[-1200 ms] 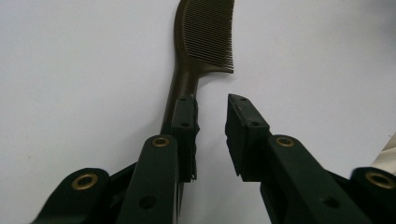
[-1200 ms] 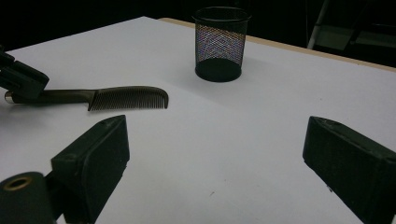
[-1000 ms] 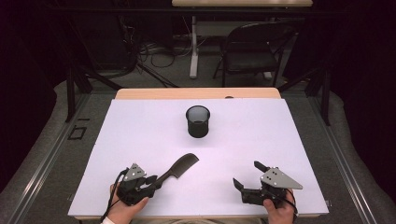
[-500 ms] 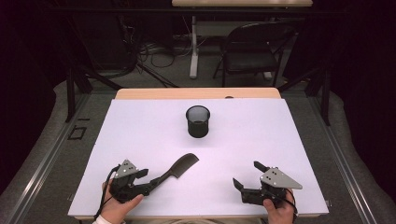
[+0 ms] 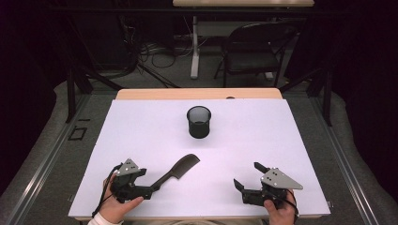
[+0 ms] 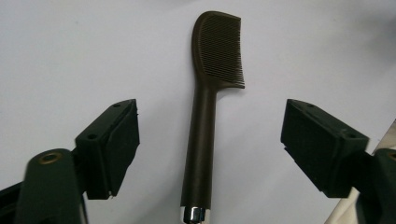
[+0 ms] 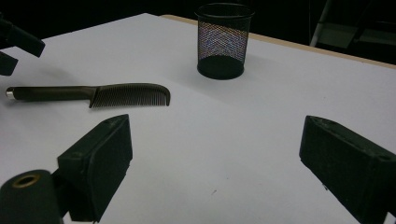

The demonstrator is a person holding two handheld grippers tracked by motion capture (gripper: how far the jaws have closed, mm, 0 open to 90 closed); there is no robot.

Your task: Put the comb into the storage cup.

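Black jaws on the left gripper [image 6: 212,154] are spread wide, one on each side of the comb's [image 6: 205,116] handle without touching it, and the handle's little silver end cap sits right down between them. So the comb just lies flat on the white table [image 5: 300,140], nothing pinching it. From the high view the left gripper [image 5: 149,186] is at the near left edge with a hand [image 5: 115,208] wrapped around it, and the comb [image 5: 176,171] angles away from it, toothed end pointing up toward the middle of the table. Right gripper [image 7: 215,168] is also wide open with nothing but bare table between its jaws; in the high view it [image 5: 248,177] sits at the near right, well apart from the comb. Farther back, about mid-table, there's a black mesh cup [image 5: 199,122] standing upright. Past the far edge you can see a dark chair [image 5: 256,51] and some cables on the floor.
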